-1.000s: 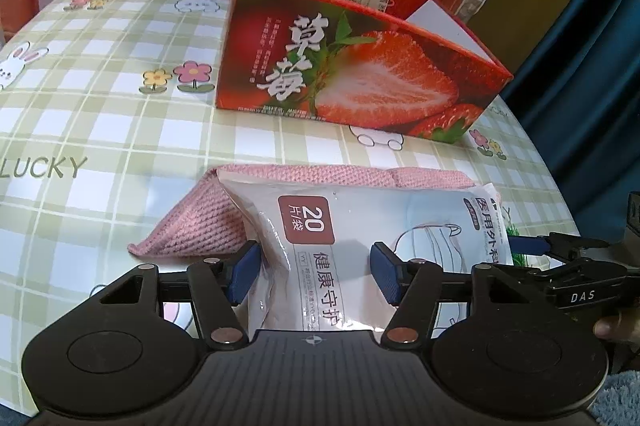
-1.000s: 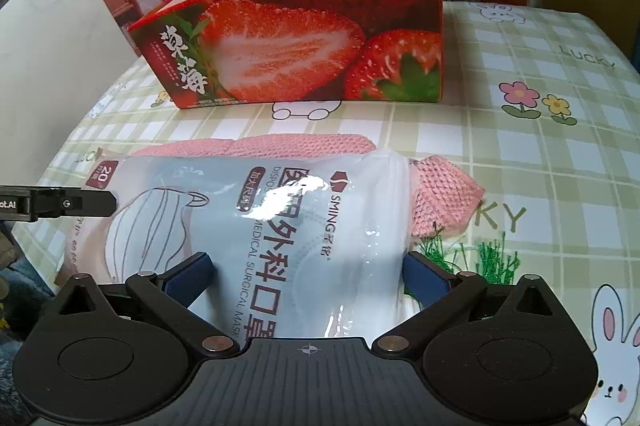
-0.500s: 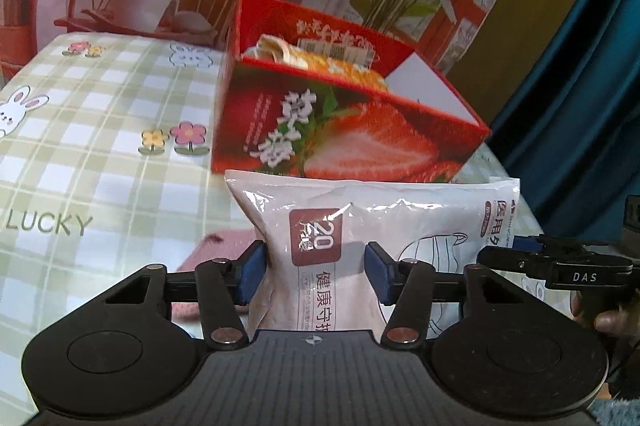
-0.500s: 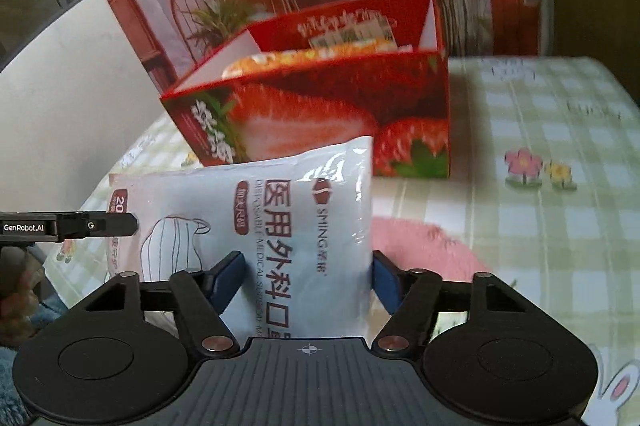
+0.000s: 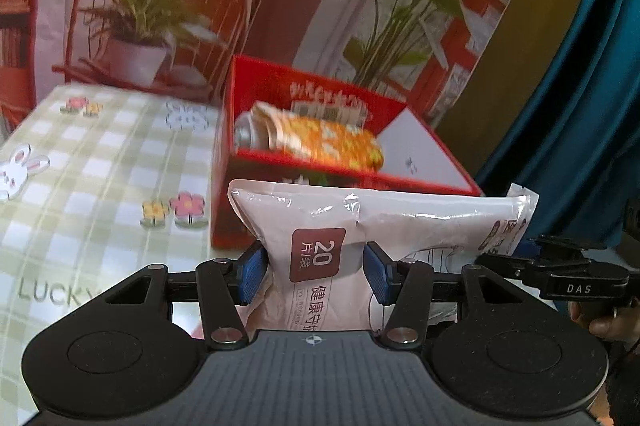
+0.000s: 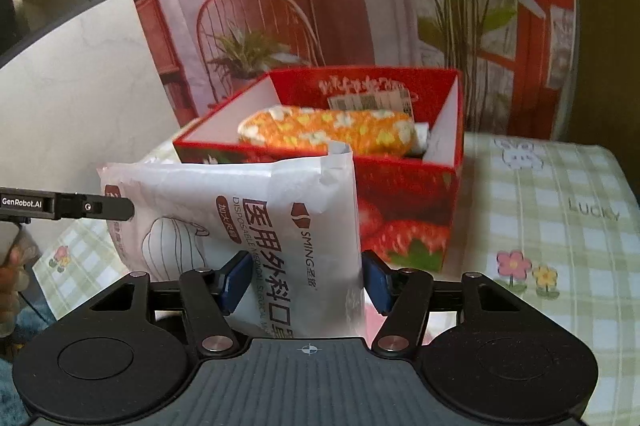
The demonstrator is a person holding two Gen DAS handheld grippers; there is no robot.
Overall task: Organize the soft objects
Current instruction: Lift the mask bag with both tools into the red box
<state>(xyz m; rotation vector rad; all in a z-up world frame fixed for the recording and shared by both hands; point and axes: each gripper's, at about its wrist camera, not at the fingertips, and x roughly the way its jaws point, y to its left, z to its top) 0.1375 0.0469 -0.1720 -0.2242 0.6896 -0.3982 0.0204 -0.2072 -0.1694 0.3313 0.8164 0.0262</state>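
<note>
A white plastic pack of face masks [image 5: 400,222] [image 6: 240,194] hangs above the table, held at both ends. My left gripper [image 5: 315,272] is shut on the end with the dark red label. My right gripper [image 6: 305,280] grips the other end; its jaws are still closing, with both blue pads against the pack. Just behind the pack stands an open red strawberry box [image 5: 219,186] [image 6: 404,194]. Inside it lies a rolled orange flowered cloth [image 5: 332,142] [image 6: 332,130]. A pink knitted cloth [image 6: 372,320] shows on the table under the pack.
The table wears a green checked cloth [image 5: 100,186] [image 6: 540,226] with flowers and rabbits. A printed backdrop of a chair and plants stands behind the box. A blue curtain [image 5: 580,86] hangs at the right in the left wrist view. A person's fingers [image 5: 600,318] hold the right gripper.
Both grippers have lifted the mask pack off the pink cloth and up in front of the box. The right jaws closed onto it. The inside of the box has come into view.
</note>
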